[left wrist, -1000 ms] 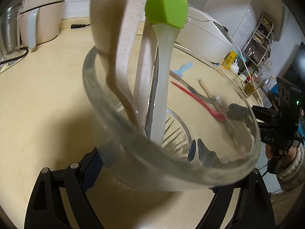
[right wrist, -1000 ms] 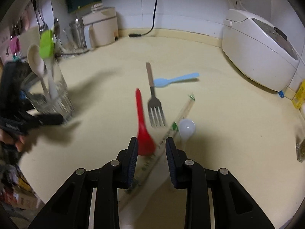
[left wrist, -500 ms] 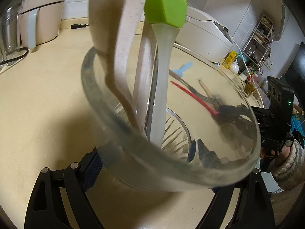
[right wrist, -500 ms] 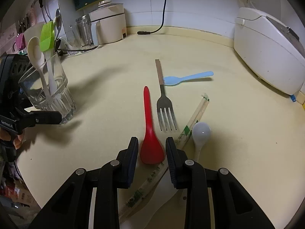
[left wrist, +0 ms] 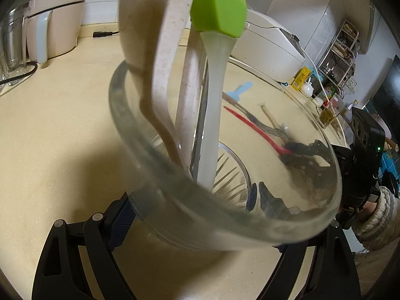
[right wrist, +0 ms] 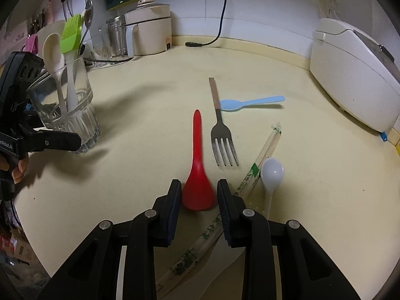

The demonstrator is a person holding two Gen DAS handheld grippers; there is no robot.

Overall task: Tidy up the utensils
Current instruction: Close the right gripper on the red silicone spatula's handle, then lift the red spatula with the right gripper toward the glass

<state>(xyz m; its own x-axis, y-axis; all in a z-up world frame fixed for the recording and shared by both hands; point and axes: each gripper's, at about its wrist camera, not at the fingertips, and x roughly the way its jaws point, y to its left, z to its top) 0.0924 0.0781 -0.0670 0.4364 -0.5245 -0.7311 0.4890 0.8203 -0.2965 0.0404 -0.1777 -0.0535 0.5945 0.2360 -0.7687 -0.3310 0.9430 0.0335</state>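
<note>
Right gripper (right wrist: pixel 199 195) open, 2 fingers straddling red spoon (right wrist: pixel 198 175) bowl at lower centre, best pinched across its light, stiff, slick plastic; left gripper (left wrist: pixel 197 207) clamping fragile glass (left wrist: pixel 220 175).

Between the black right gripper's (right wrist: pixel 197 196) blue-padded fingers lies a red spoon (right wrist: pixel 197 175); ahead, a grey fork (right wrist: pixel 221 130) with brown handle and a pale-blue spoon (right wrist: pixel 250 103); to its right, a white spoon (right wrist: pixel 271 175); far left, a clear ribbed glass (right wrist: pixel 70 110) with a lime-green brush (right wrist: pixel 71 35).
</note>
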